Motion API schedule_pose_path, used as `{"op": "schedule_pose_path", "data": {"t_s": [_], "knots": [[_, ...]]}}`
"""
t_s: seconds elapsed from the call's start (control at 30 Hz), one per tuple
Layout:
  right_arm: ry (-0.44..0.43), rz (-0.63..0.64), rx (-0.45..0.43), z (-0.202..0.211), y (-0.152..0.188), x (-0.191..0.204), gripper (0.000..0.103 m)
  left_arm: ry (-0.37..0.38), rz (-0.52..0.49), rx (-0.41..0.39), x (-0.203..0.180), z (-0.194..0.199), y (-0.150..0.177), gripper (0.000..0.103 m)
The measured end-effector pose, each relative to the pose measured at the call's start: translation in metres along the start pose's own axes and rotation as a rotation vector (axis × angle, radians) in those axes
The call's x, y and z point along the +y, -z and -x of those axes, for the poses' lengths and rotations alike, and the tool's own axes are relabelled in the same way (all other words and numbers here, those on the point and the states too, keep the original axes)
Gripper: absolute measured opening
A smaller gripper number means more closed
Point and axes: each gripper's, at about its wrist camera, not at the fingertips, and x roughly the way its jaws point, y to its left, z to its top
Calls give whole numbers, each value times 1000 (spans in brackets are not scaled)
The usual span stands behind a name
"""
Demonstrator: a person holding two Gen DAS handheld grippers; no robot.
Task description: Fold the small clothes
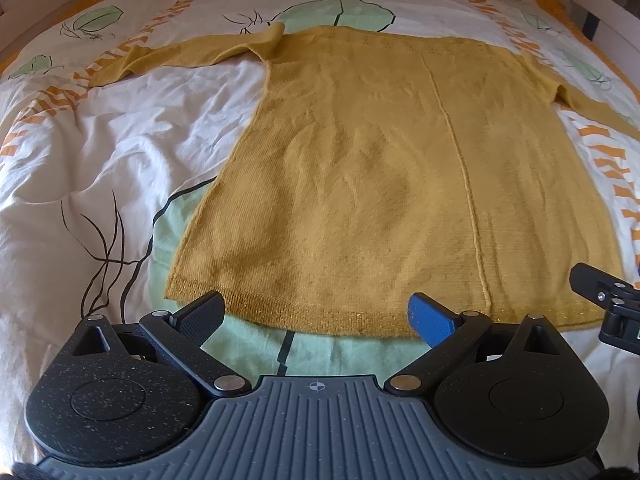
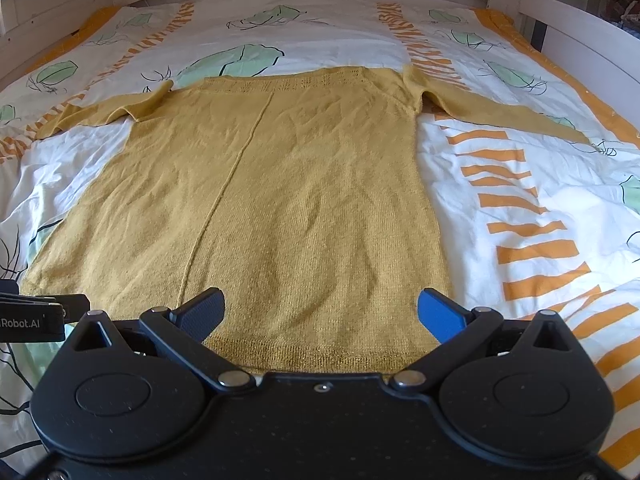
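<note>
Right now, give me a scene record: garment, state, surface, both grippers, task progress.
garment: mustard knit sweater
state: spread flat, hem nearest the grippers, both sleeves out to the sides, no fold made
surface: patterned duvet on a bed
left gripper: open, at the hem, left part, holding nothing
right gripper: open, over the hem, right part, holding nothing
progress: folding not yet begun

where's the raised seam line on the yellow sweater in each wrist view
Left wrist: the seam runs right of centre on the sweater, from the neckline to the hem.
Right wrist: the seam runs left of centre, slanting down to the hem.
Shared landmark: the patterned neckline band, at the sweater's far edge.
</note>
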Motion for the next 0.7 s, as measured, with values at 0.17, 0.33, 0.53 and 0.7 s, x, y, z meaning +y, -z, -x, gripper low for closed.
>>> {"op": "schedule_pose_path", "data": {"t_s": [0.17,0.33,0.53,0.7], "knots": [[-8,-8,7,-4,-1,0,102,6,12,-2,3,-2,-2,100],[-35,-29,19,-11,-4,-1,102,20,47,-22,15,-5,-14,90],[-47,-33,23,-21,-12,0,102,79,120,-37,34,-16,-31,89],[-63,-28,19,-28,-21,2,102,77,139,-84,51,-23,-49,89]]}}
